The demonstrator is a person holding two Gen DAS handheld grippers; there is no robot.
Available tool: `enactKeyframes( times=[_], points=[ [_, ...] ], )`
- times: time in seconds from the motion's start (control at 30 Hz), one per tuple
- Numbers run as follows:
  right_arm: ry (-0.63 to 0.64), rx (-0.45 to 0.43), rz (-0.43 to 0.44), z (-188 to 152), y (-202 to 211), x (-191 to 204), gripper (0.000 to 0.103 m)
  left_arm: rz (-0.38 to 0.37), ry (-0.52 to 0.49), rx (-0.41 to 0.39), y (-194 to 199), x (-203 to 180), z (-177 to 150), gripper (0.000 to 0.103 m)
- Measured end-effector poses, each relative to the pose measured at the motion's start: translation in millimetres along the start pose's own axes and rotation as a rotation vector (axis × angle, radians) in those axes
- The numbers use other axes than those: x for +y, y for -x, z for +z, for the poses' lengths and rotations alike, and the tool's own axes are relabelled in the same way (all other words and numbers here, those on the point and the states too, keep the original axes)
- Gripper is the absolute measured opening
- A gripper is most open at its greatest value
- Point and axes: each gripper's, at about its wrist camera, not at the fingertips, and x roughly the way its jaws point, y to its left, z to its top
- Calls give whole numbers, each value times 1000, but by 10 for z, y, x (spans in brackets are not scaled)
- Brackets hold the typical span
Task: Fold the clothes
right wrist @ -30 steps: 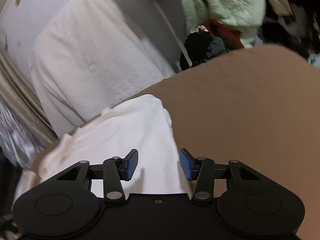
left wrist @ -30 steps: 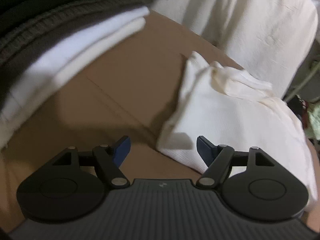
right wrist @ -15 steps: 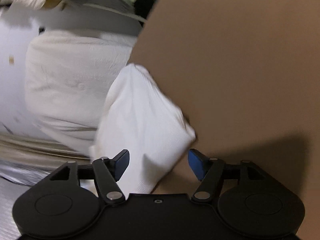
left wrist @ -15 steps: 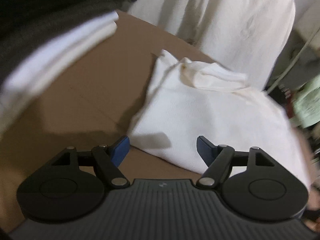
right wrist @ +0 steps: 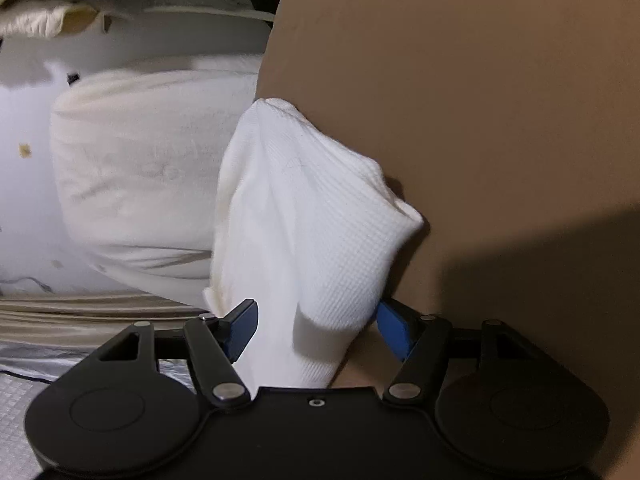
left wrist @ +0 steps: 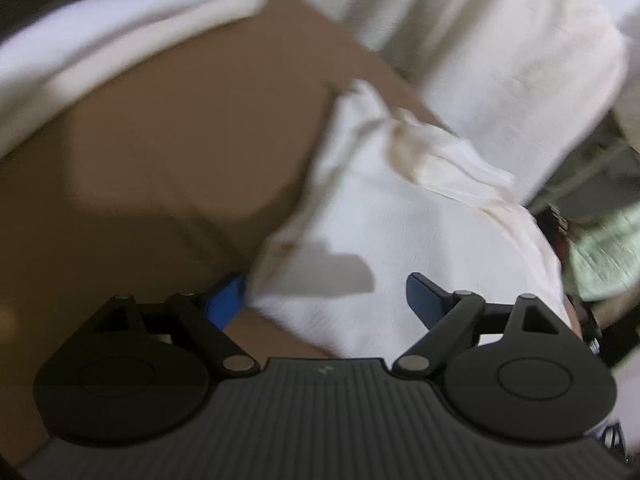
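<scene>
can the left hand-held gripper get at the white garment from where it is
Probably yes: the left hand-held gripper already straddles the near edge of the white garment, jaws closing, with nothing in between.

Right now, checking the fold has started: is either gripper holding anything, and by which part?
Nothing is clamped yet. The white garment has an end between the right gripper; the left gripper is closing around its near edge.

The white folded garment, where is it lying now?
In both wrist views the white folded garment lies on the brown surface, at its edge next to the cream padded cover, its near end between each gripper's blue pads.
</scene>
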Motion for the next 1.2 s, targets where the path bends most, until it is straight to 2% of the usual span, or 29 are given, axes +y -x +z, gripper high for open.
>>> enactKeyframes(
  times=[0.03, 0.07, 0.13, 0.17, 0.2, 0.27, 0.37, 0.43, 0.57, 0.7, 0.87, 1.0, 1.03, 1.1, 1.17, 1.2],
  points=[
    [1, -9, -3, 30, -41, -10, 70, -16, -17, 19, -48, -49, -27, 21],
    [5, -22, 4, 50, -106, 0, 70, -30, -25, 49, -118, -95, -46, 9],
    [76, -65, 16, 89, -248, 96, 66, -6, -60, 40, -169, -208, -66, 9],
    [162, -76, -6, 99, -327, 180, 51, 11, -81, 28, -184, -267, -74, 9],
    [255, -87, -49, 90, -384, 253, 16, 28, -101, 15, -198, -326, -83, 8],
    [423, -112, -133, 36, -454, 361, 14, 79, -169, -27, -119, -454, -96, 8],
    [500, -136, -128, -20, -377, 482, 12, 128, -250, -91, 102, -639, -142, 7],
    [654, -164, -151, -103, -307, 704, 11, 124, -284, -110, 297, -723, -193, 7],
    [1021, -184, -267, -420, -245, 1155, 10, 134, -361, -141, 536, -818, -286, 7],
    [1017, -168, -280, -410, -51, 1254, 10, 124, -277, -131, 742, -798, -442, 6],
    [923, -99, -383, -330, 271, 1166, 9, 111, -165, -74, 1035, -763, -808, 6],
    [846, -61, -400, -303, 557, 1093, 9, 126, -192, -41, 1371, -844, -1258, 6],
    [866, -70, -408, -360, 650, 1115, 9, 105, -181, -37, 1519, -873, -1366, 5],
    [986, -118, -455, -563, 875, 1223, 9, -3, -142, -12, 1804, -900, -1519, 5],
    [1112, -159, -511, -761, 1085, 1304, 9, 21, -172, 24, 1974, -930, -1643, 5],
    [1104, -141, -531, -755, 1139, 1253, 10, 67, -209, 43, 2015, -940, -1715, 4]
  ],
)
